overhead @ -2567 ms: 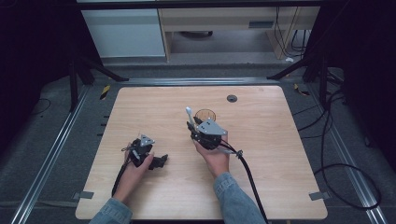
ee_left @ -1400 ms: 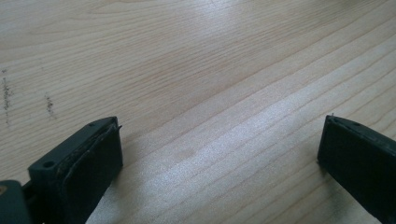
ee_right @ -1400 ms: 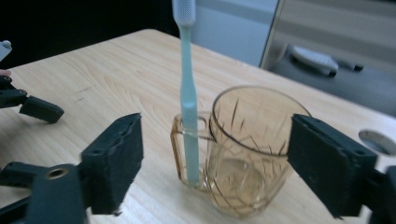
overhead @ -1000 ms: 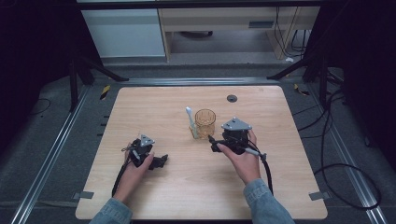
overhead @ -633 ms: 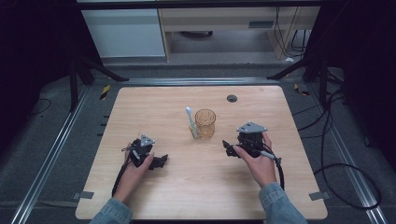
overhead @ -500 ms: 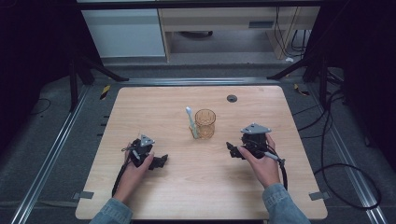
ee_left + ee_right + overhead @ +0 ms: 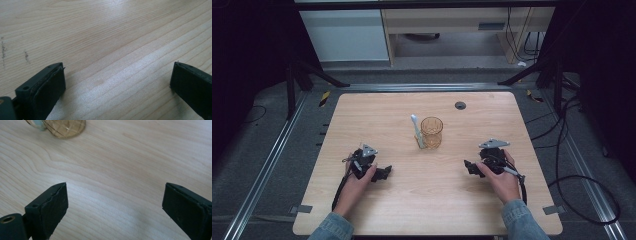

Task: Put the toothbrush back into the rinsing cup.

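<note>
Since the earlier high-view frames, the right tool (image 7: pixel 470 167) has been pulled away from the amber, diamond-patterned glass cup (image 7: pixel 431 132) and brought back to the right side of the light wooden worktop (image 7: pixel 387 115), where it now rests low, well apart from the cup. No shift is seen in the left tool (image 7: pixel 384 173); it is kept at the left front of the worktop, in the person's left hand (image 7: pixel 357 181).

Both tools are spread wide with nothing between the jaws; bare wood grain is seen in the gap in the left gripper view, and the same in the right gripper view, where the base of the cup (image 7: pixel 63 127) is caught at the top left edge.

The cup is stood upright near the middle of the worktop. A pale, white-and-green handled utensil (image 7: pixel 416 132) is leaned against its left side, touching it; whether it is a spoon or a brush cannot be told. A small dark round disc (image 7: pixel 460 105) is seen farther back, apart from the rest.

Judged from the retreat and the empty jaws, the placing is taken as done, with both tools at rest.
</note>
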A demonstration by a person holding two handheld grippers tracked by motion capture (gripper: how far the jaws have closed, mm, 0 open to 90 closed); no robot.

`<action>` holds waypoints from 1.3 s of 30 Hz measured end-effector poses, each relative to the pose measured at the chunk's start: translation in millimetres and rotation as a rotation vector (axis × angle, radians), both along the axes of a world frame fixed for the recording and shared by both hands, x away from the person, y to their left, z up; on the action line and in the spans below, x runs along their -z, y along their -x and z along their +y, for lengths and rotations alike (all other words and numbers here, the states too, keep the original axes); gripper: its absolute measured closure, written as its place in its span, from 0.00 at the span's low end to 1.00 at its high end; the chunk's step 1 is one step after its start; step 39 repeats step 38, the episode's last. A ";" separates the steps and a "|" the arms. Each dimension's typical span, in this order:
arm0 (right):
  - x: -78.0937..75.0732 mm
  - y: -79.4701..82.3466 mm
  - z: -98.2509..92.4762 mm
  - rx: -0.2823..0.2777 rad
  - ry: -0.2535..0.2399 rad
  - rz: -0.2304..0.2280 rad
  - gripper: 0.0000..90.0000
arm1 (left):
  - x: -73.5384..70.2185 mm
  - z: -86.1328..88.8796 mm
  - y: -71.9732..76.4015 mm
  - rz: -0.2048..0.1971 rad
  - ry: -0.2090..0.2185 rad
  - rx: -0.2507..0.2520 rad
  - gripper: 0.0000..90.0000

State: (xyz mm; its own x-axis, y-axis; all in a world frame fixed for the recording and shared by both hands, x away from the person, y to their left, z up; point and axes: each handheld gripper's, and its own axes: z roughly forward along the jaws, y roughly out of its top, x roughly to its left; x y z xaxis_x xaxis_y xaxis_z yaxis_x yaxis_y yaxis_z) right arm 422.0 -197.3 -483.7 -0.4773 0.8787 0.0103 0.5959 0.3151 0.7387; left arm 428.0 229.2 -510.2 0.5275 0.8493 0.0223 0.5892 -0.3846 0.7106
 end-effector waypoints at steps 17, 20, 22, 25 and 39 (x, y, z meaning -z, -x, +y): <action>20.0 -0.6 -23.9 0.079 -0.001 0.040 0.08 | 0.0 0.0 0.0 0.000 0.001 0.000 0.00; 22.9 -0.7 -24.3 0.083 0.007 0.042 0.08 | 0.0 0.0 0.0 0.000 0.000 0.000 0.00; 25.1 -0.8 -24.6 0.085 0.009 0.043 0.07 | 0.0 0.0 0.0 0.000 0.001 0.000 0.00; 26.8 0.3 -23.7 0.092 0.012 0.034 0.07 | 0.0 -0.1 0.0 0.000 0.001 -0.001 0.00; 30.7 1.9 -19.5 0.123 0.019 0.007 0.02 | 0.1 -0.1 0.0 0.000 0.001 0.000 0.00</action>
